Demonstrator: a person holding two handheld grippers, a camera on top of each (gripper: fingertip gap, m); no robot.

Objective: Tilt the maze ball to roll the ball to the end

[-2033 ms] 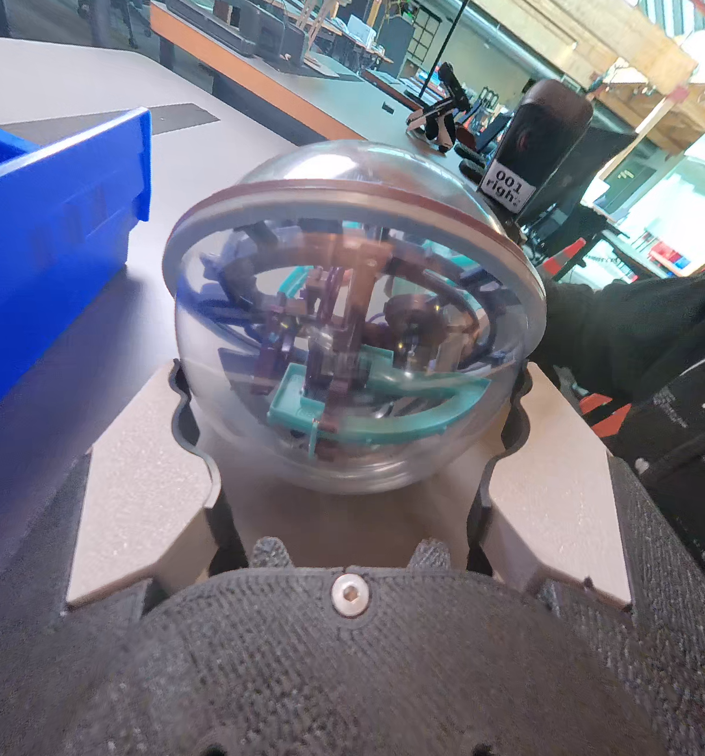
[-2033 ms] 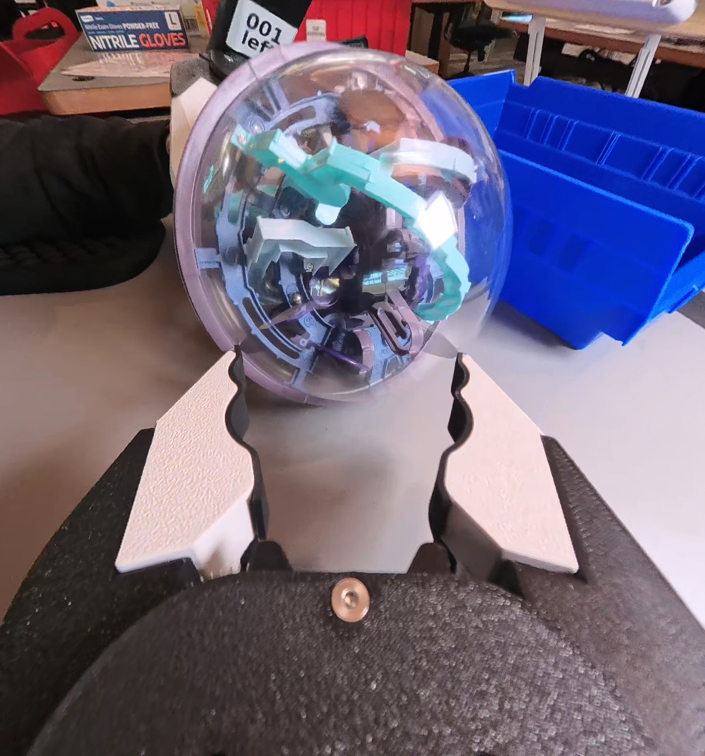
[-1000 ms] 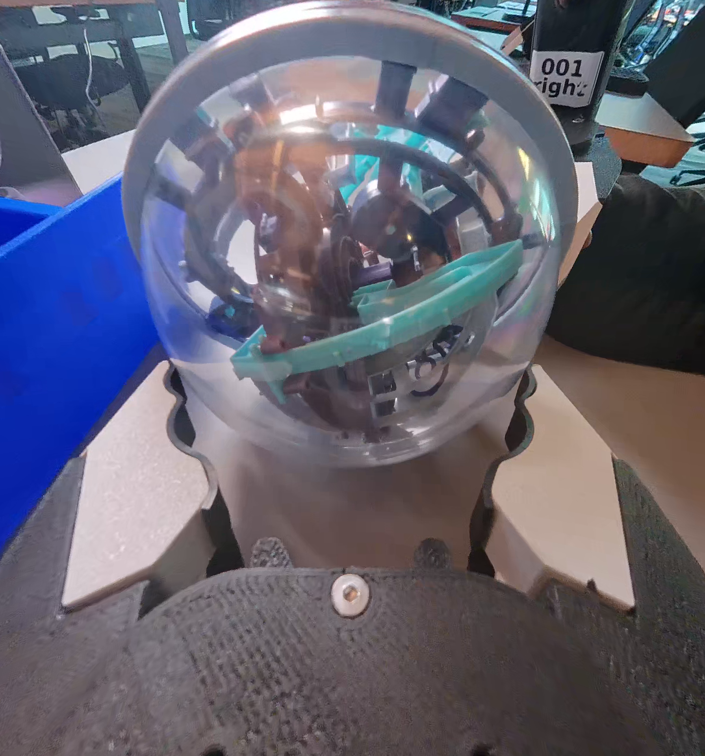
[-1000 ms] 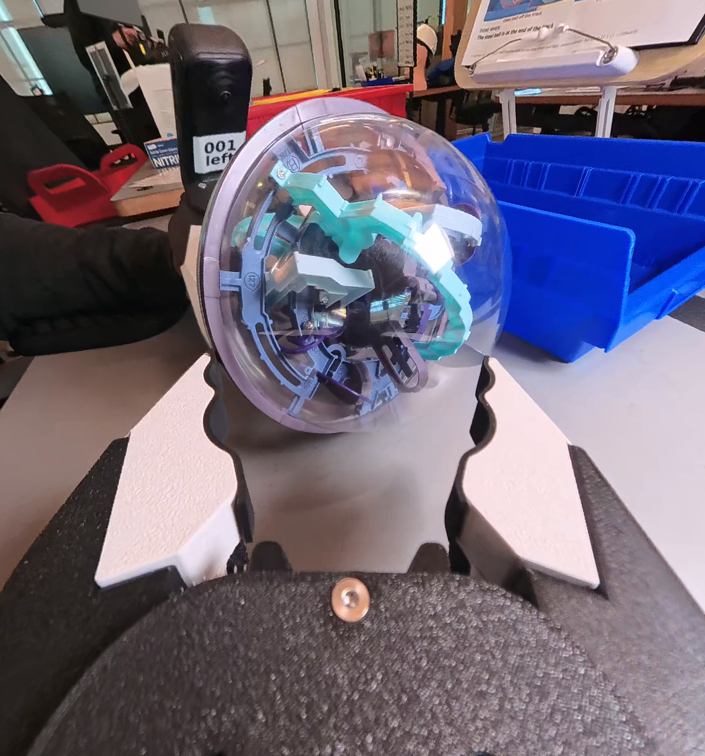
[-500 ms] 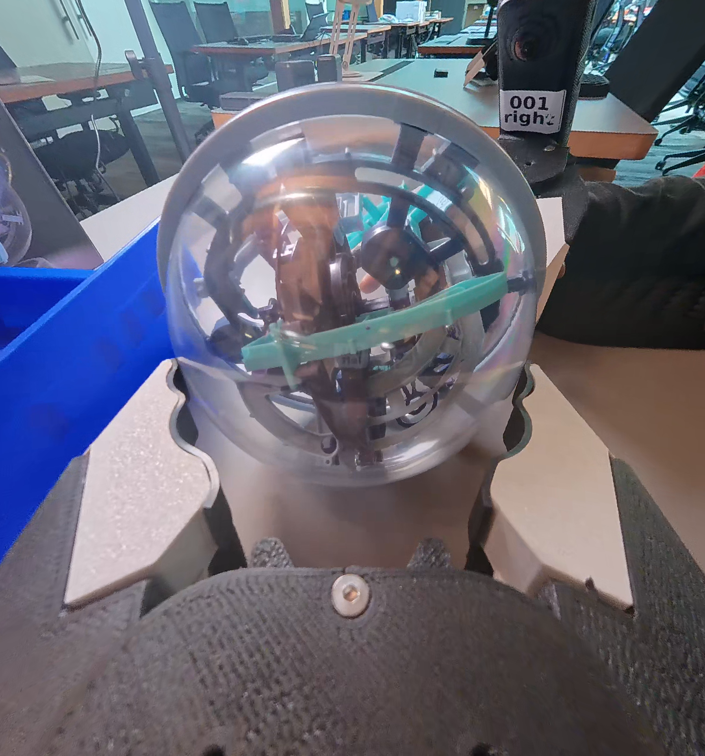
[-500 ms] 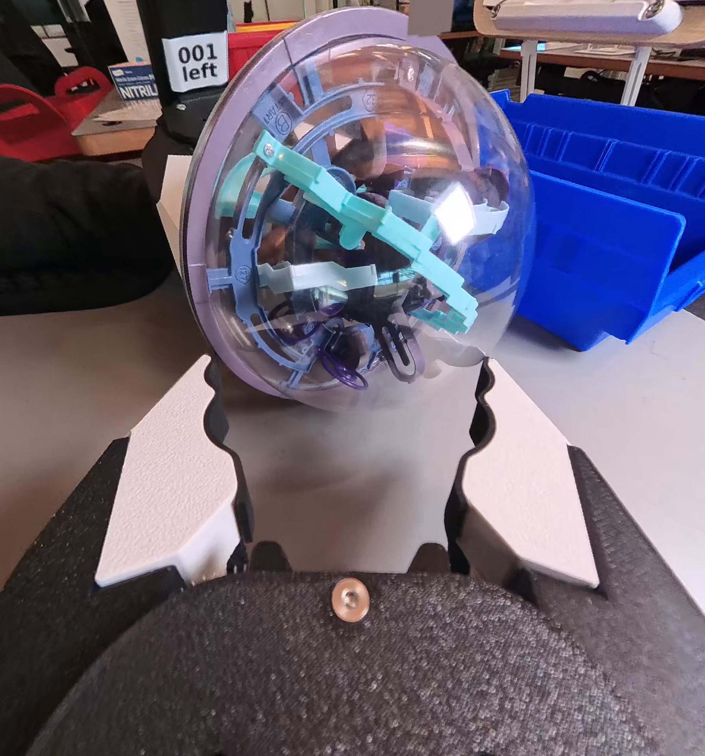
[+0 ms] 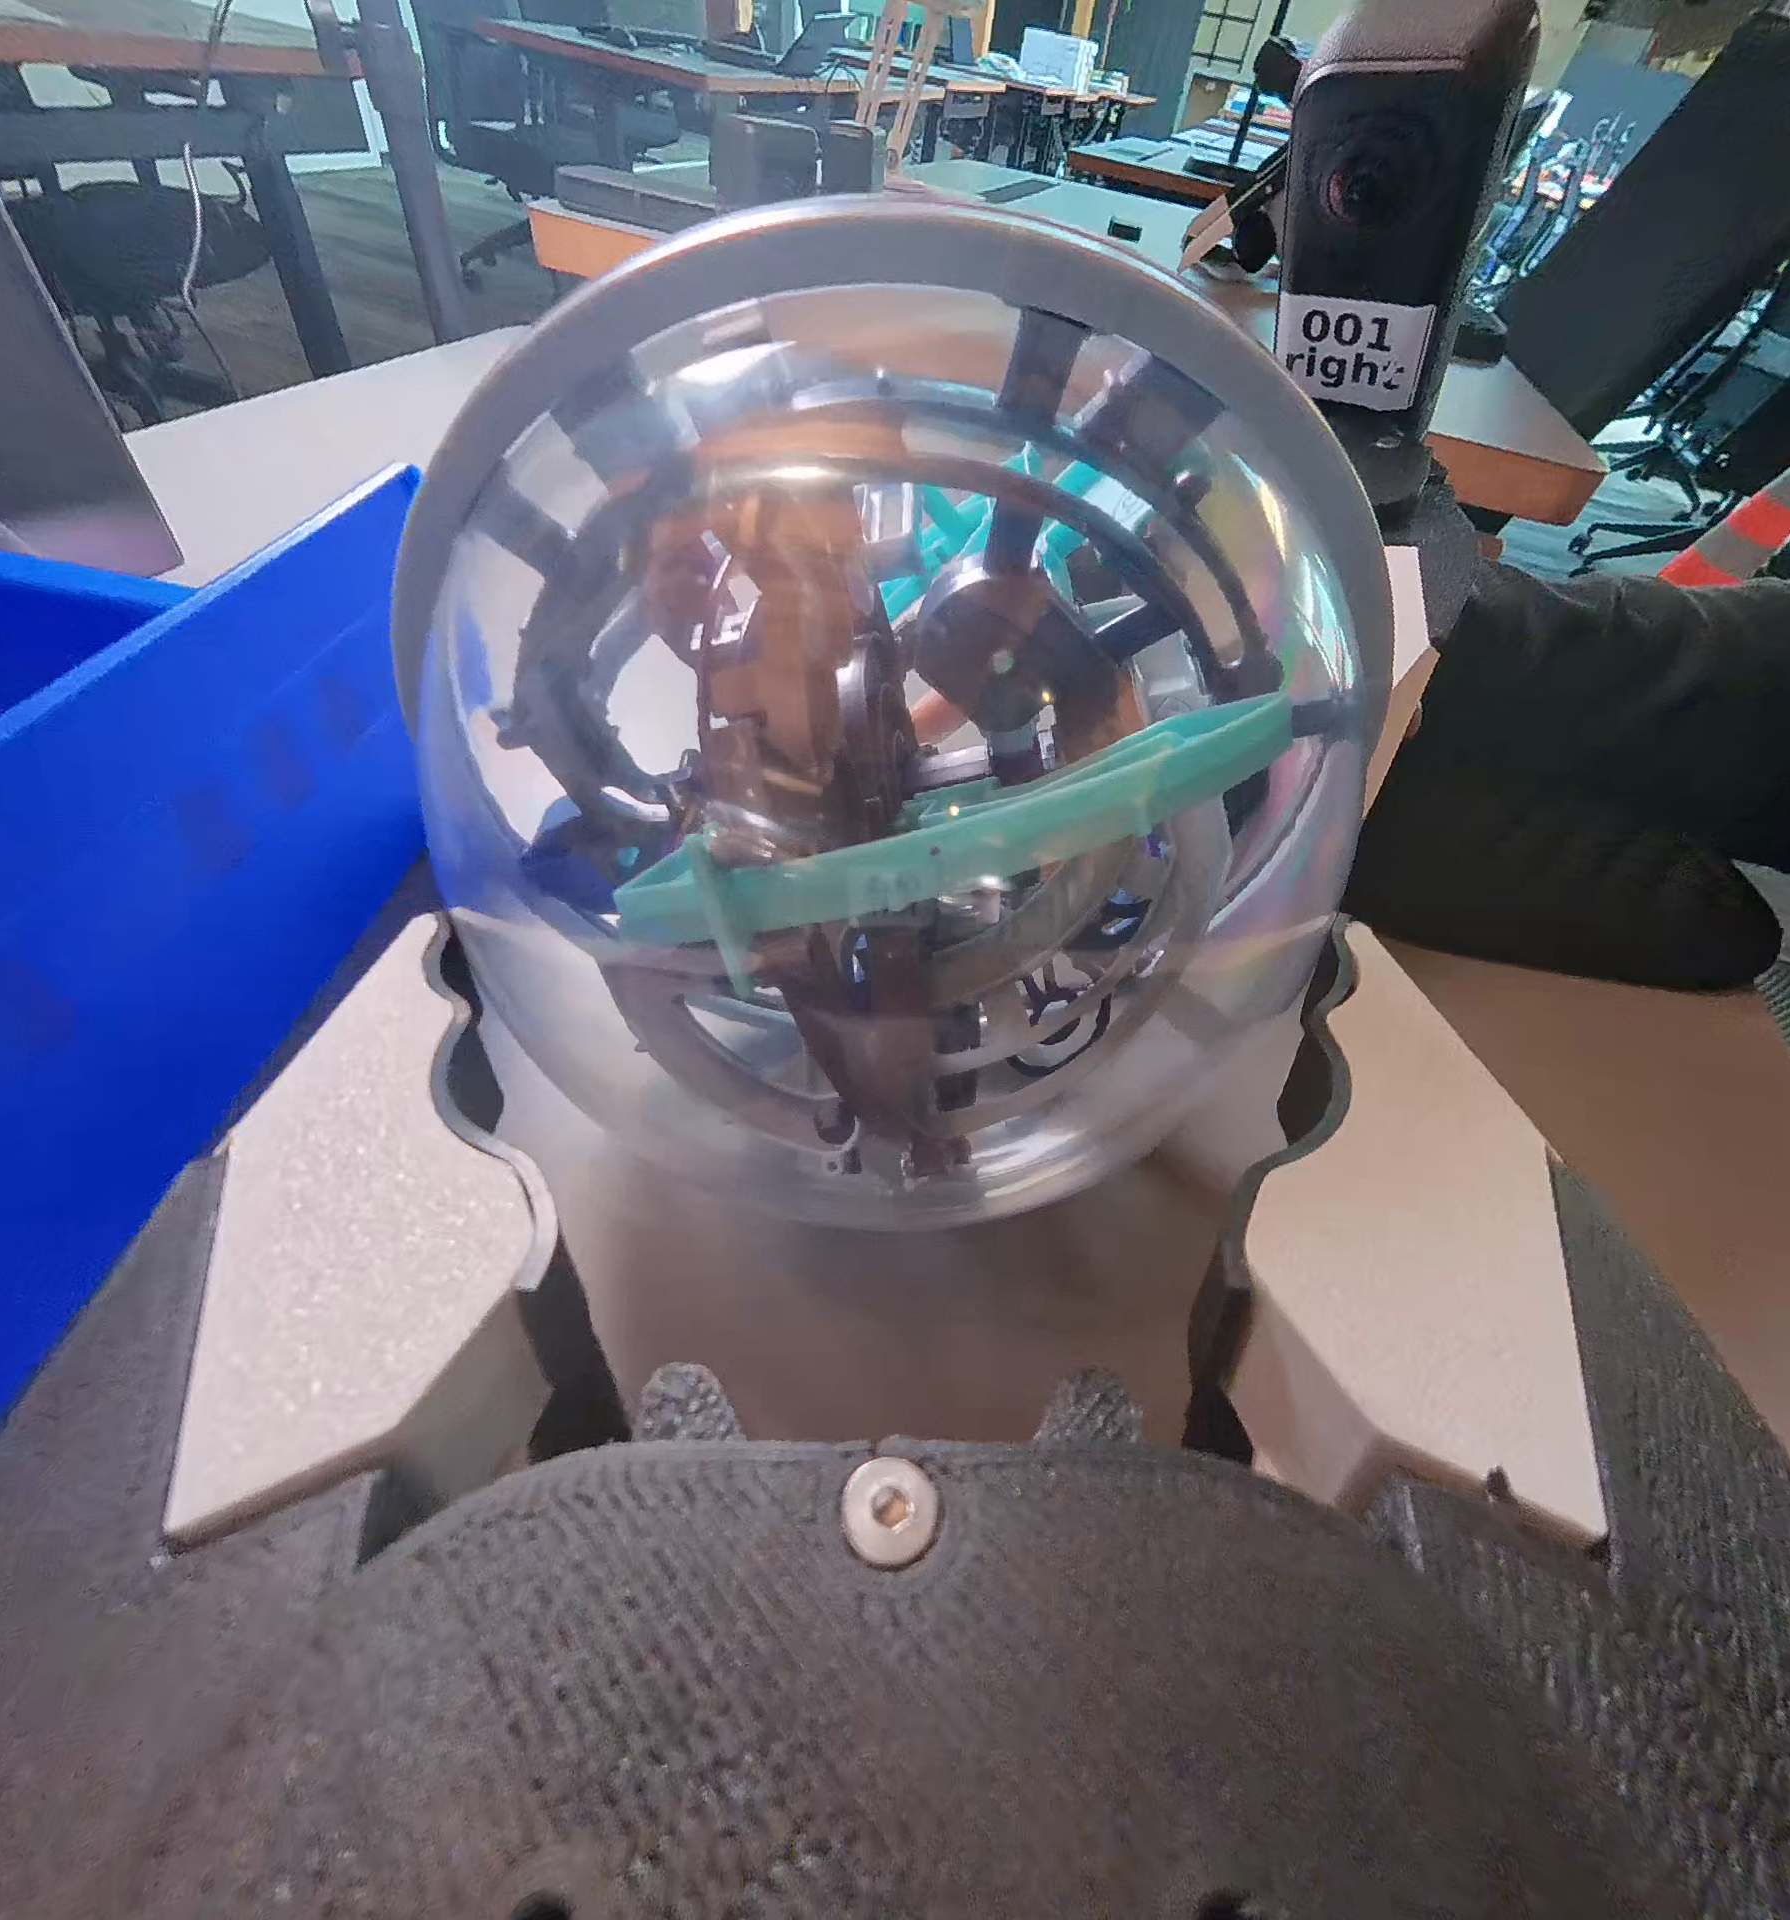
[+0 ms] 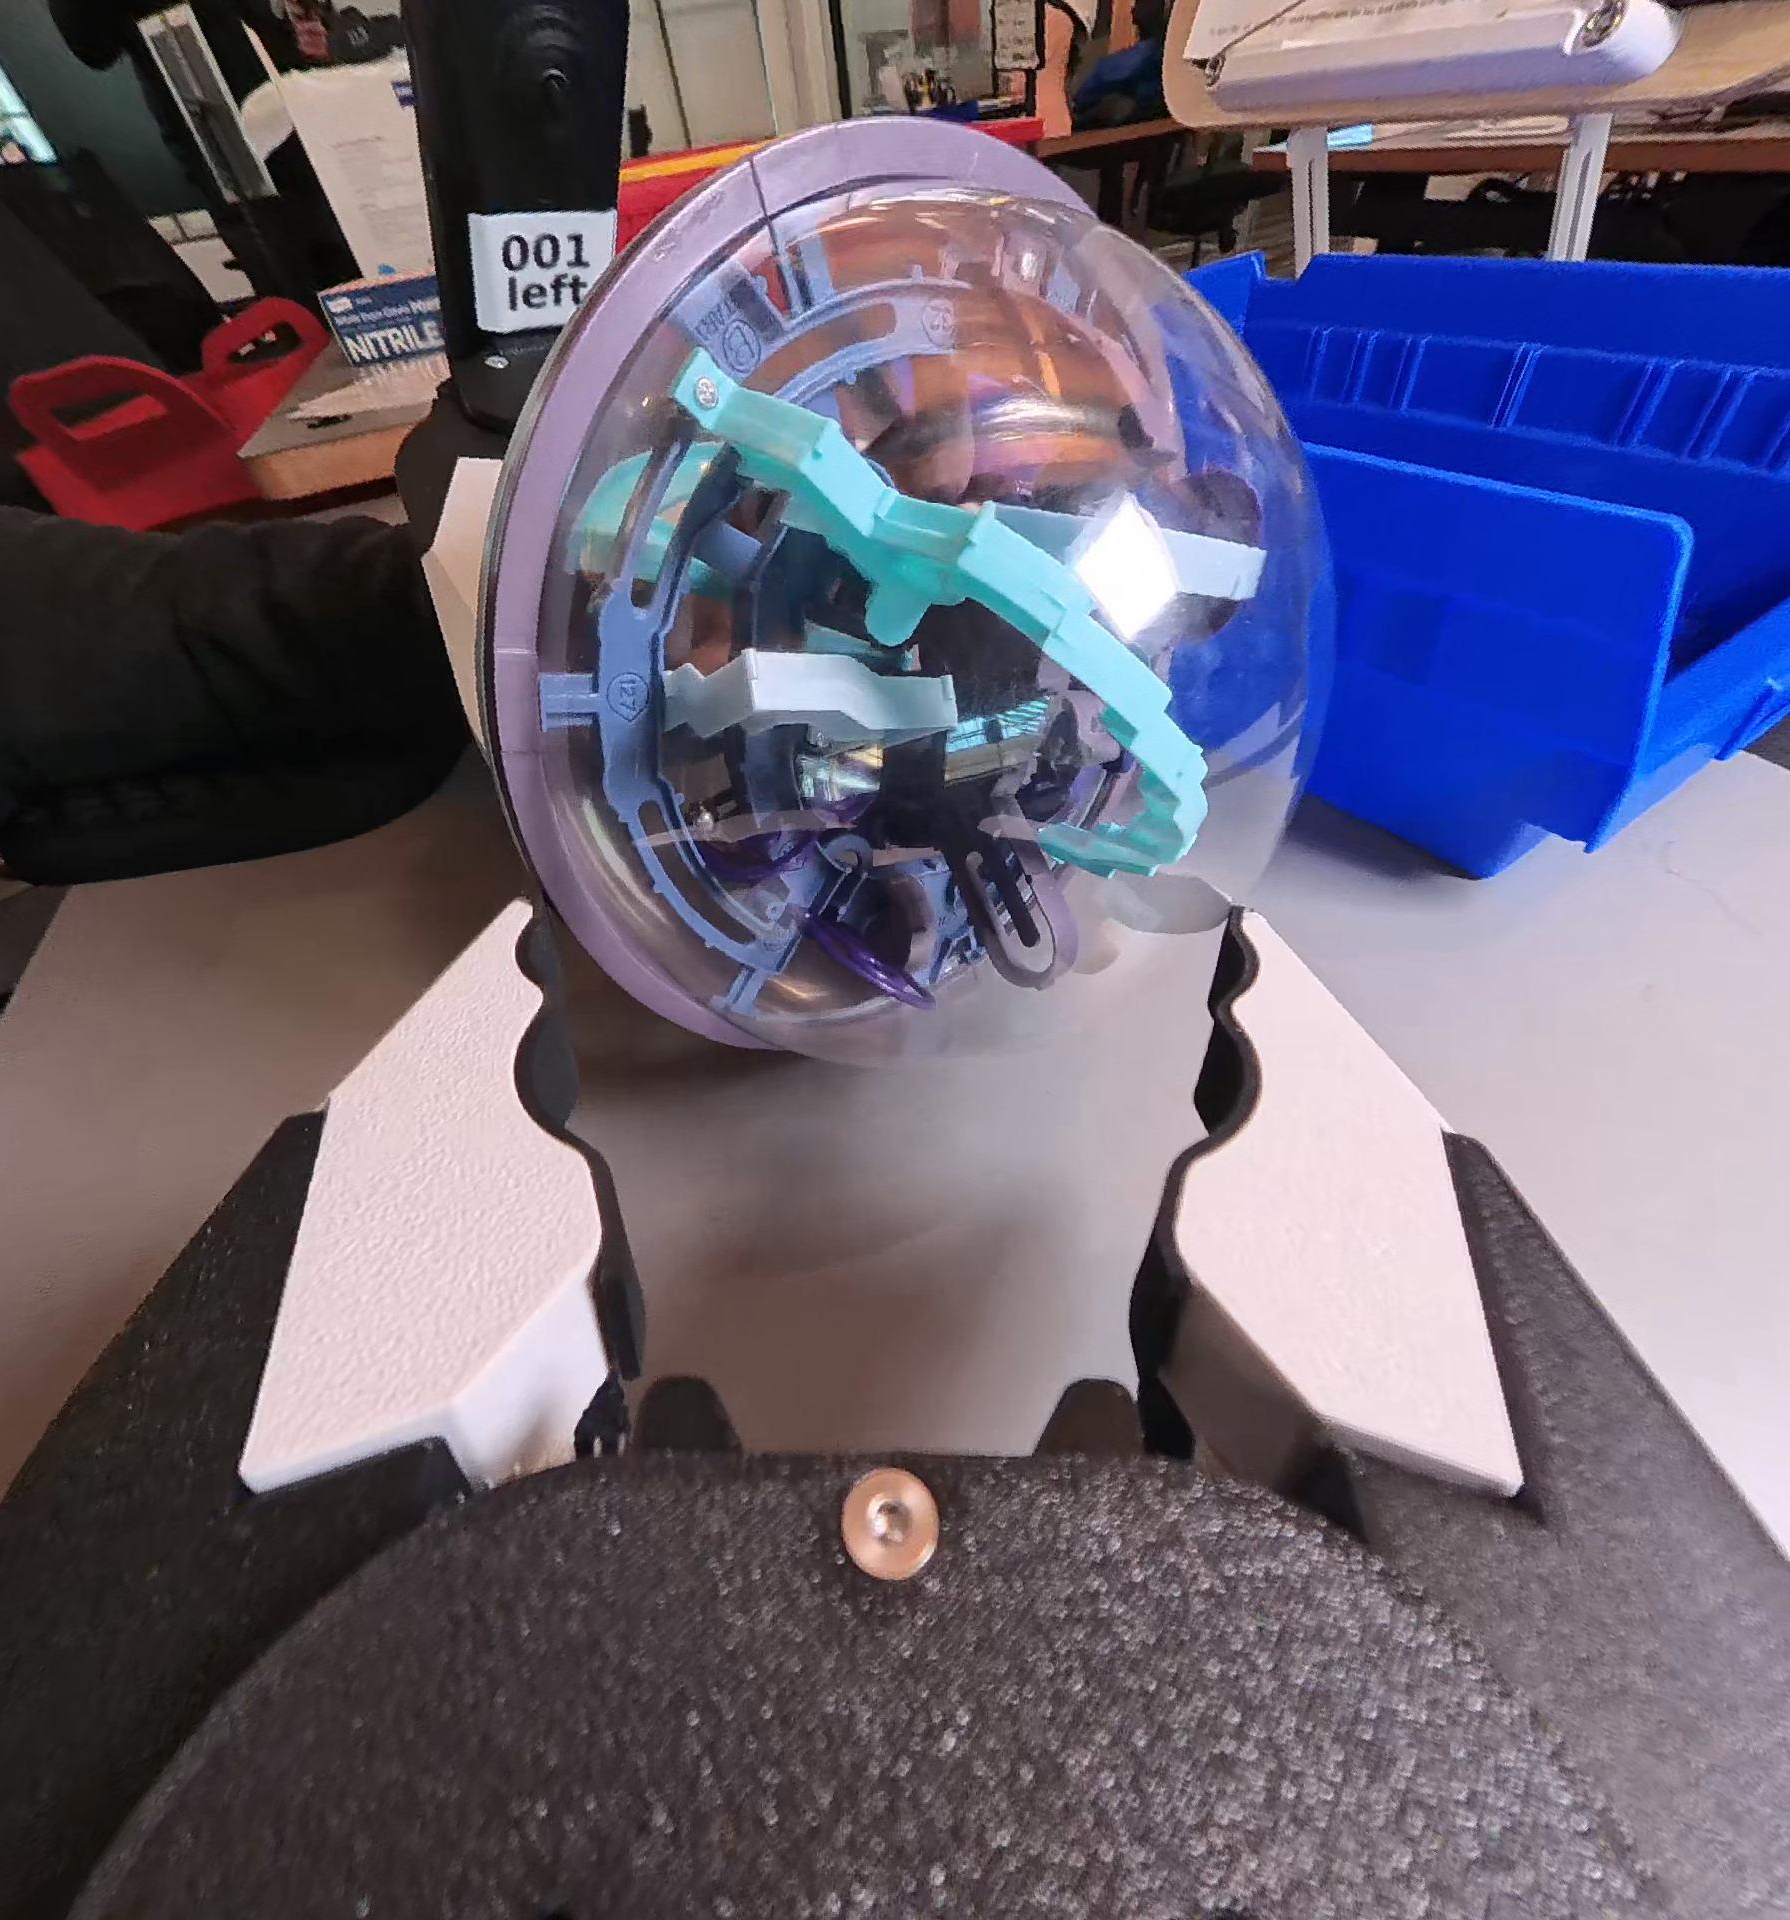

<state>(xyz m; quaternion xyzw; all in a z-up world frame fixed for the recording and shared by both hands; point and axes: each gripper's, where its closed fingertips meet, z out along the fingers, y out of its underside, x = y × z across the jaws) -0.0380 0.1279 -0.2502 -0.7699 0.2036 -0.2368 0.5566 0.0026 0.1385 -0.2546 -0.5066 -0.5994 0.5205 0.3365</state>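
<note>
The maze ball is a clear sphere with a grey-purple rim and teal, brown and blue tracks inside. My left gripper is shut on it, with both fingertips against its lower sides. My right gripper grips the same maze ball from the opposite side, one fingertip on the purple rim, the other on the clear dome. The ball hangs a little above the table. A small silvery ball sits on a blue track near the rim. Each view shows the other gripper behind the sphere.
A blue bin stands close beside the ball, at the right in the right wrist view. Black sleeves reach in behind the ball. A red basket and a glove box sit farther back.
Both grippers have turned the maze ball while holding it. Its rim swung from nearly level to upright in the left wrist view. Neither grip changed.
</note>
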